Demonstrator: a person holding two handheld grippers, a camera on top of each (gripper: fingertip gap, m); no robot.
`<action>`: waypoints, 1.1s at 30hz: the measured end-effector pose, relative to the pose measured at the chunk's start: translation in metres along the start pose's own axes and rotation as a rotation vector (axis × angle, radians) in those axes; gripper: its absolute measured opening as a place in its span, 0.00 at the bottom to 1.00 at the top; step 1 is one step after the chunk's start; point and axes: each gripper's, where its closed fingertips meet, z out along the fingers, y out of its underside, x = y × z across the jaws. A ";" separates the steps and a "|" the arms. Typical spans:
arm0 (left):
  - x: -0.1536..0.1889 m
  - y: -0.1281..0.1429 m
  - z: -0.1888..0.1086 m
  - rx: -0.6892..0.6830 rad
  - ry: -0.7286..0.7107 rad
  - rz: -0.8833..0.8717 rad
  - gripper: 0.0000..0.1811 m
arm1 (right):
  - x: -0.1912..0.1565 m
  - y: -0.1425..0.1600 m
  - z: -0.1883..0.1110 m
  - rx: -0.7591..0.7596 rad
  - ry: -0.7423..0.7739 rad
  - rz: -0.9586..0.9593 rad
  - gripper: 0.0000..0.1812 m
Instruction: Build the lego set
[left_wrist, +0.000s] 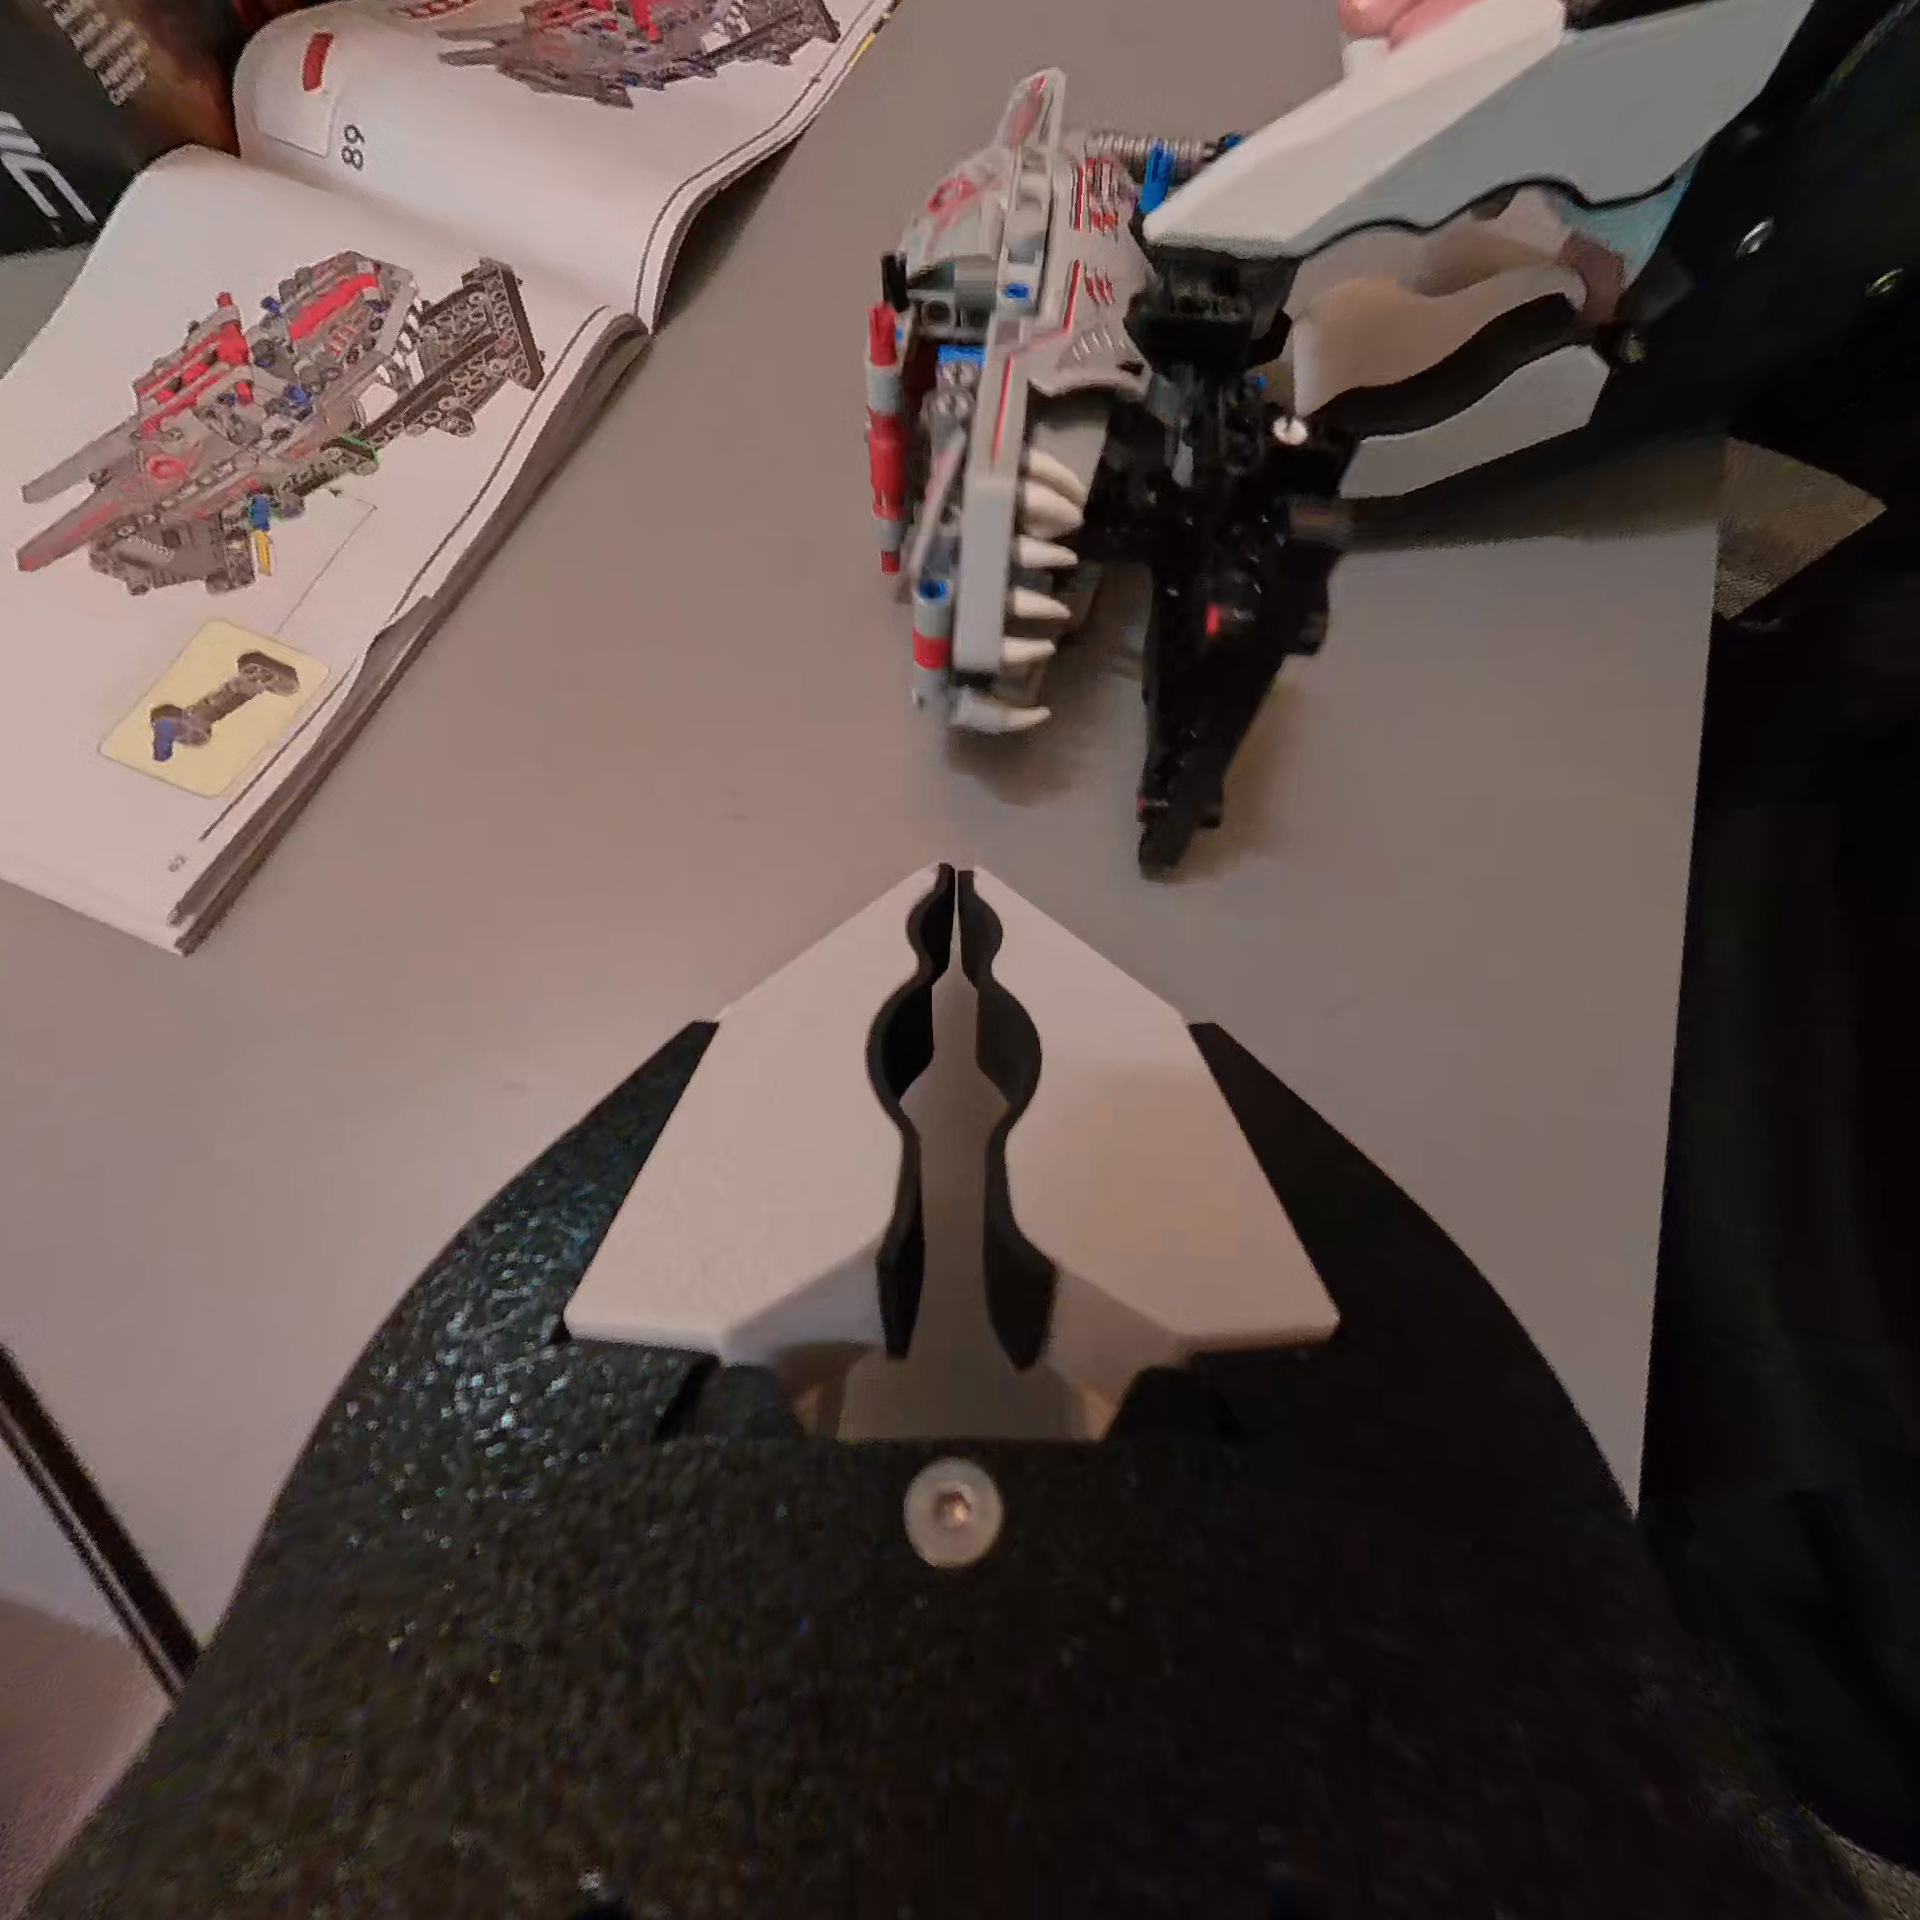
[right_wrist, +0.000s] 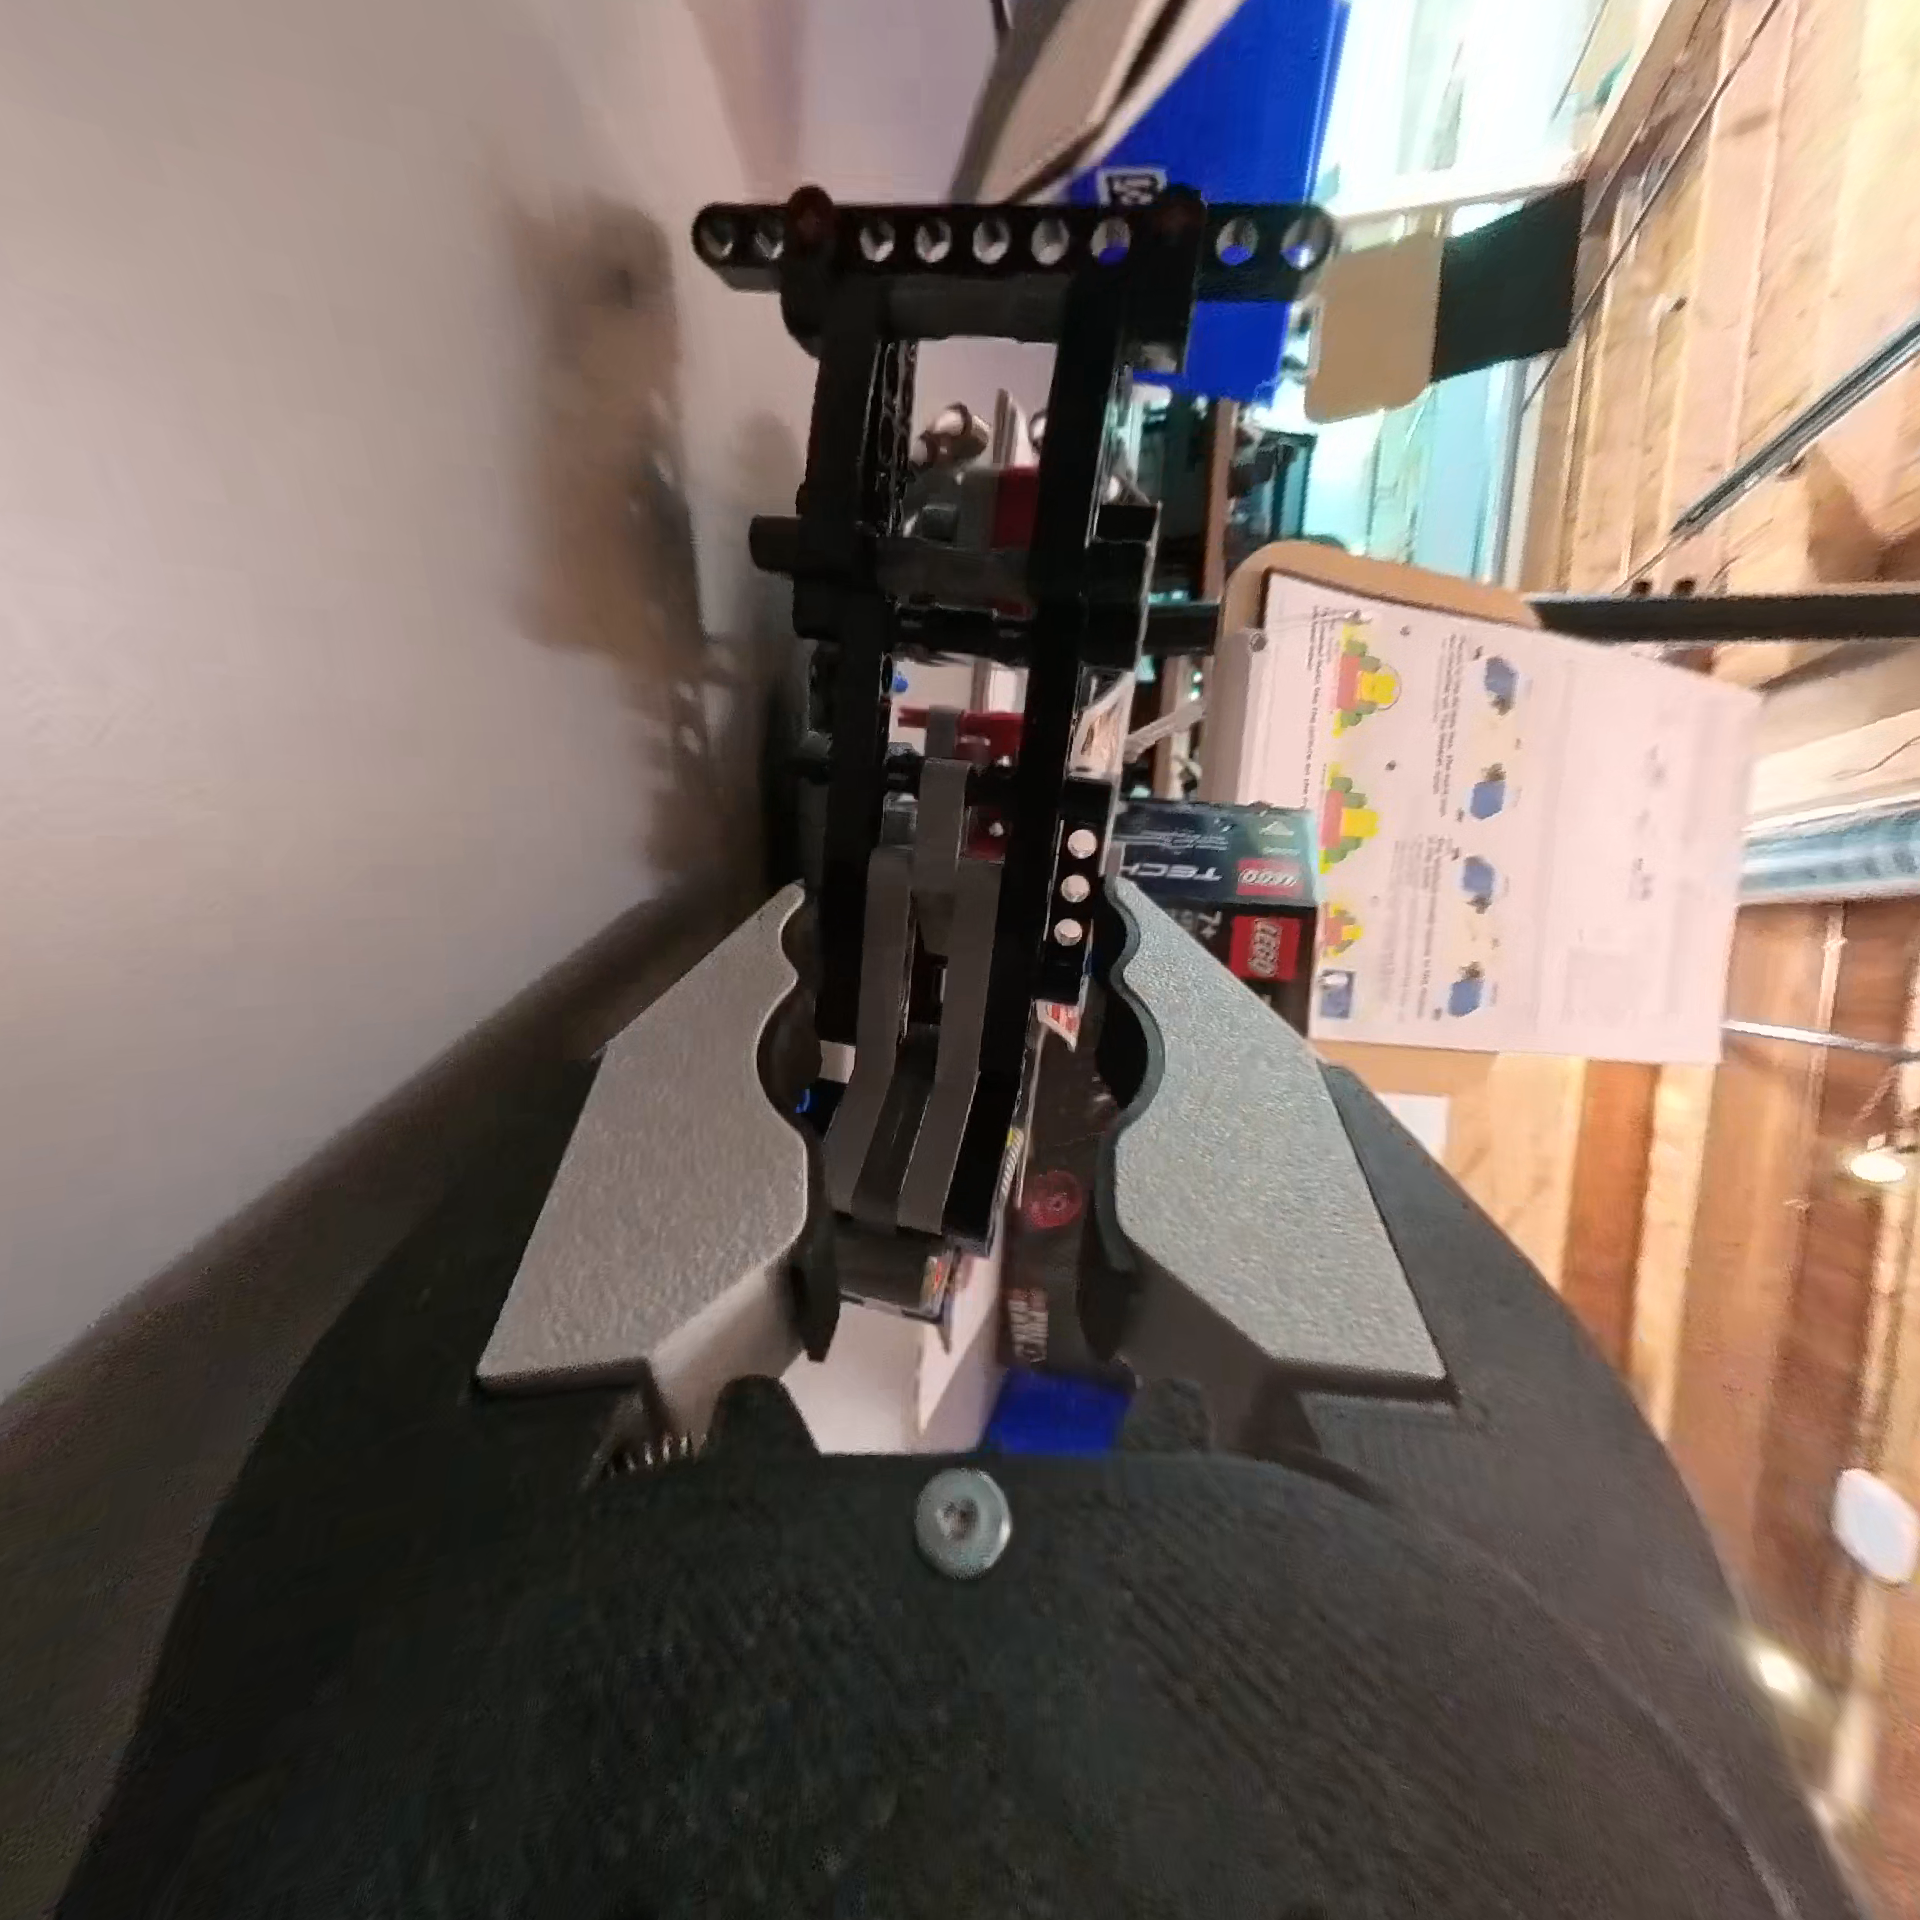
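**Right tool gripping the model on the desk**

The lego model (left_wrist: 1039, 416) is sitting on the grey desk (left_wrist: 675, 727) at 1 o'clock, its black frame (right_wrist: 966, 644) clamped by the right tool (right_wrist: 951, 935). The left tool (left_wrist: 954, 883) is hovering pinched together, empty. An instruction booklet (left_wrist: 260, 468) is lying open at 10 o'clock.

Left wrist view overlooks table (left_wrist: 623, 727); right, rolled sideways, close; both share model (left_wrist: 1039, 436).

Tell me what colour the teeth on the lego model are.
White. The teeth sit in a row along the grey side of the lego model, clearest in the left wrist view.
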 end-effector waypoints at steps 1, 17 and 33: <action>-0.001 0.004 0.001 -0.010 -0.008 -0.011 0.00 | 0.001 0.001 0.001 -0.007 -0.010 0.039 0.28; 0.021 -0.062 0.020 0.285 -0.127 0.118 0.10 | 0.068 0.032 0.000 0.082 0.019 1.003 0.28; 0.020 -0.122 -0.005 0.601 -0.167 -0.027 0.25 | 0.081 -0.004 -0.014 0.301 0.011 1.418 0.28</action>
